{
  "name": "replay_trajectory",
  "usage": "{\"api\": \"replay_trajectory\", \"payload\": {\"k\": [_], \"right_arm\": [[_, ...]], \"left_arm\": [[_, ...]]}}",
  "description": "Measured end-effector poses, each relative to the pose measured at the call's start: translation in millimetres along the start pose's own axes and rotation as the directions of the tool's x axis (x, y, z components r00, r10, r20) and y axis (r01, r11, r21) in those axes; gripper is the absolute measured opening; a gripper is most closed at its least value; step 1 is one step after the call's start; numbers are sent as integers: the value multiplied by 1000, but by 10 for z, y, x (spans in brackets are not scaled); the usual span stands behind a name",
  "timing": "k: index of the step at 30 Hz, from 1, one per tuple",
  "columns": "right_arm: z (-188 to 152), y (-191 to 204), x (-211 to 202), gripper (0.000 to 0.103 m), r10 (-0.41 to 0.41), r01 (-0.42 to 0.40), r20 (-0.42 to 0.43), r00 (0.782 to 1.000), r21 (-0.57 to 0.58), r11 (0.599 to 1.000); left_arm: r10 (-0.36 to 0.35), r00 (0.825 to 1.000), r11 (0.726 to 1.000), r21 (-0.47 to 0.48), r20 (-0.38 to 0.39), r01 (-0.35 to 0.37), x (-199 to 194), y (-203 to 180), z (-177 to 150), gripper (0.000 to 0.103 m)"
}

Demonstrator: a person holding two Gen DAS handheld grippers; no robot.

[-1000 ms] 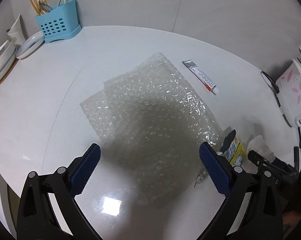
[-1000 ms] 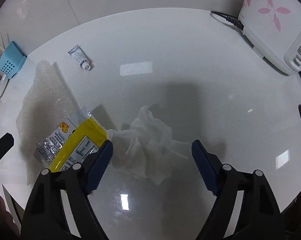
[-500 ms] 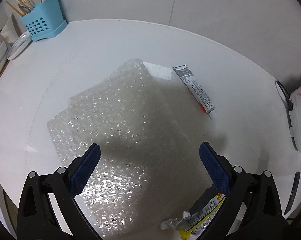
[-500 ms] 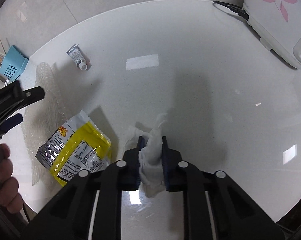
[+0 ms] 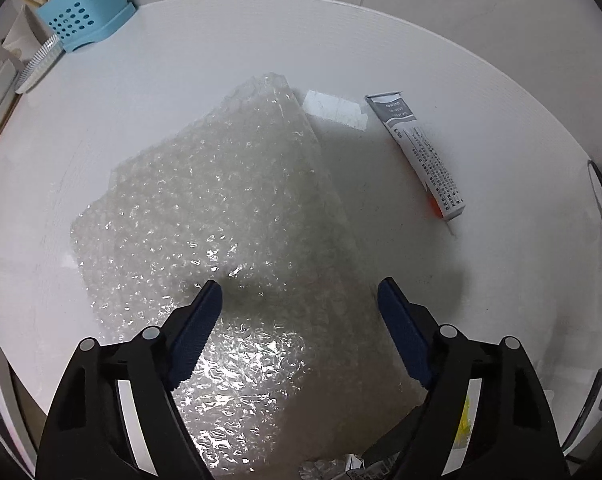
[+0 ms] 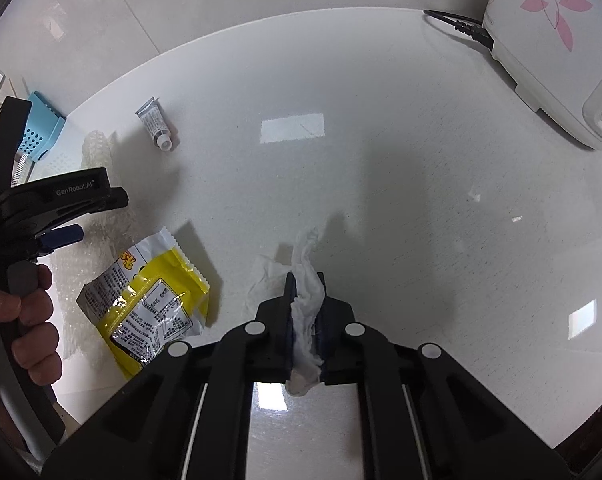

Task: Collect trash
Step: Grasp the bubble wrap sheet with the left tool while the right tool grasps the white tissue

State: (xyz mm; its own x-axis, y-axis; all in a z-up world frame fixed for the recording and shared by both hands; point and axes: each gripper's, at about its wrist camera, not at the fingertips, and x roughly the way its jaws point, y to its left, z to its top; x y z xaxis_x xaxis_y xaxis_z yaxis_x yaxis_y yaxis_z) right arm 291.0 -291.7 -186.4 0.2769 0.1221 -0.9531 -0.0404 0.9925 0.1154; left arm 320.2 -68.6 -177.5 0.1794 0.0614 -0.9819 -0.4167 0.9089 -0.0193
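A crumpled sheet of clear bubble wrap (image 5: 229, 200) lies on the white table (image 5: 181, 60). My left gripper (image 5: 299, 288) points down over its near part. Its jaws are closing, with the wrap lying between and under the blue pads, which do not squeeze it. My right gripper (image 6: 305, 280) is shut on a white crumpled tissue (image 6: 307, 292), whose loose end trails on the table. A yellow snack wrapper (image 6: 149, 300) lies left of the right gripper, partly on the bubble wrap (image 6: 97, 148). A small grey tube (image 5: 421, 152) rests to the right of the wrap.
A blue utensil caddy (image 5: 85, 16) and stacked plates (image 5: 37, 64) stand at the table's far left. A white rice cooker with pink flowers (image 6: 549, 40) and its black cable (image 6: 457, 26) sit at the far right. A person's hand (image 6: 29, 320) holds the left gripper's handle.
The right gripper closed on the tissue and bunched it up between its pads. The left gripper moved over the bubble wrap and lower, and its jaws have narrowed.
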Motion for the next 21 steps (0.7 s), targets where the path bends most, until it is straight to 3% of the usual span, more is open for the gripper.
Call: {"api": "replay_trajectory", "payload": {"k": [4, 6, 12, 21], "right_arm": [[15, 2, -21, 7, 5, -5, 8, 1000, -5, 1000], [13, 0, -29, 7, 7, -7, 10, 1000, -4, 1000], [0, 7, -54, 7, 11, -11, 16, 1000, -8, 1000], [19, 24, -191, 7, 17, -15, 62, 998, -27, 1000]], "left_arm": [[-15, 1000, 1000, -5, -19, 15, -29, 8, 3, 57], [-17, 1000, 1000, -15, -23, 16, -37, 39, 13, 42], [-69, 997, 996, -64, -38, 67, -51, 242, 31, 18], [-99, 993, 994, -33, 61, 102, -288, 419, -117, 14]]}}
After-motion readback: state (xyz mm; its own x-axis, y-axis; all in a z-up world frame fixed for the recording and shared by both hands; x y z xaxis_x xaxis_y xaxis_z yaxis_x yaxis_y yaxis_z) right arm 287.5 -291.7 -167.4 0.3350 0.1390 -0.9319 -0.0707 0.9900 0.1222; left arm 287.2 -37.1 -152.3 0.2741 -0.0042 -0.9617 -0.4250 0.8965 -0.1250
